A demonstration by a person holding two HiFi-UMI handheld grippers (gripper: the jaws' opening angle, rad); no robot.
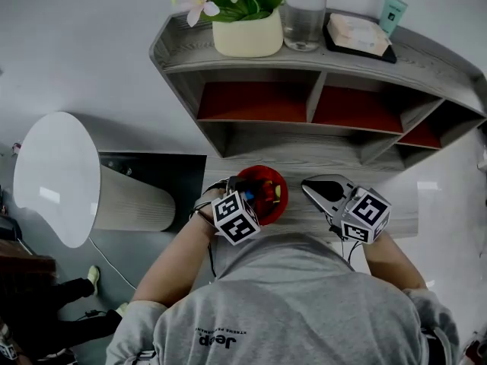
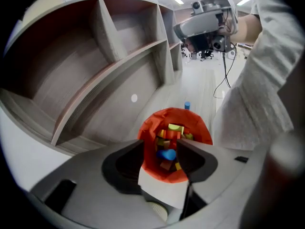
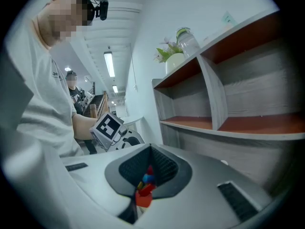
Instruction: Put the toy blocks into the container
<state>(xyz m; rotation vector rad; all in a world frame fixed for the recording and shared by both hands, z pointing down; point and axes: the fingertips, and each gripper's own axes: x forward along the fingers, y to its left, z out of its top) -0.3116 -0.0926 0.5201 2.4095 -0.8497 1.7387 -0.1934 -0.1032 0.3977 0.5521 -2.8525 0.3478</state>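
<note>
A red container (image 1: 266,182) holding several coloured blocks (image 2: 167,147) stands on the desk just in front of the shelf. My left gripper (image 1: 227,193) hangs over its near left rim and points steeply down. In the left gripper view the jaws (image 2: 161,148) stand apart on either side of the near rim, and no pad presses on it. A small blue block (image 2: 187,105) lies on the desk beyond the container. My right gripper (image 1: 307,186) hovers to the container's right with its tips together. In its own view (image 3: 150,150) the container (image 3: 143,194) shows small through the slit.
A grey shelf unit (image 1: 319,105) with red-floored compartments rises behind the desk. On top stand a flower pot (image 1: 247,33), a bottle (image 1: 304,14) and a flat tray (image 1: 358,36). A white lamp shade (image 1: 61,177) is at the left. Another person (image 3: 74,87) stands far back.
</note>
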